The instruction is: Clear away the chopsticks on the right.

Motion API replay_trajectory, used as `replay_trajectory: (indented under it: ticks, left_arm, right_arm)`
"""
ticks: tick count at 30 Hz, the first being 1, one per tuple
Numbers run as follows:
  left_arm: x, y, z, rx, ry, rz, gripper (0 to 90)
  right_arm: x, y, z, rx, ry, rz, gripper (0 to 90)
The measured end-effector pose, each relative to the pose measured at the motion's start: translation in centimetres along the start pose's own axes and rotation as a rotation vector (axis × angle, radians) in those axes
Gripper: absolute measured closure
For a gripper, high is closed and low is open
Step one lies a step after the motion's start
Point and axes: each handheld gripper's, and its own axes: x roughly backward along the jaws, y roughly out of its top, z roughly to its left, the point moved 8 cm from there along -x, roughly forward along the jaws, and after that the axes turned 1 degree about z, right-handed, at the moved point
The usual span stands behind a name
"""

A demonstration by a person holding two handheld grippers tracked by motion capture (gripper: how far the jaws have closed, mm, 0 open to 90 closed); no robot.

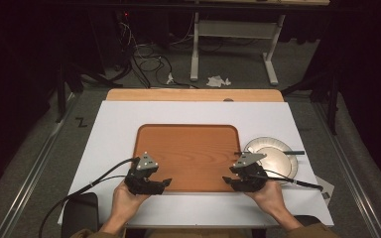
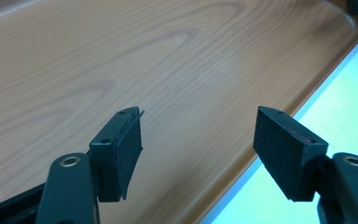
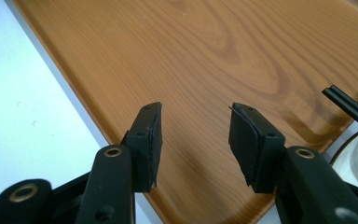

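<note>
Left forearm: comes in from the bottom edge, angling up toward the near left corner of the wooden tray (image 1: 188, 130).
Left hand (image 1: 127, 198): wrapped round the back of its tool, just short of the tray's near edge.
Left gripper (image 1: 164, 182): low over the tray's near left corner, jaws wide apart, nothing between them.
Right forearm: rises from the bottom edge toward the tray's near right corner.
Right hand (image 1: 267, 194): gripping its tool from behind, just off the tray's near edge.
Right gripper (image 1: 226, 180): over the near right corner, pointing inward, jaws parted and empty.
</note>
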Motion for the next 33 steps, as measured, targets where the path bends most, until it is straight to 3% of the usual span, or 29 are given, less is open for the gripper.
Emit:
replay_trajectory:
  ticks: [17,33]
  left_arm:
    - [0.1,-0.1,-0.1,-0.003,0.001,0.002,32.4]
    - [0.1,-0.1,0.0,-0.003,0.004,0.004,32.4]
  right_arm:
    - [1.0,0.4,-0.1,-0.005,0.012,-0.026,56.0]
    - [3.5,1.2,-1.0,-0.017,0.014,-0.103,56.5]
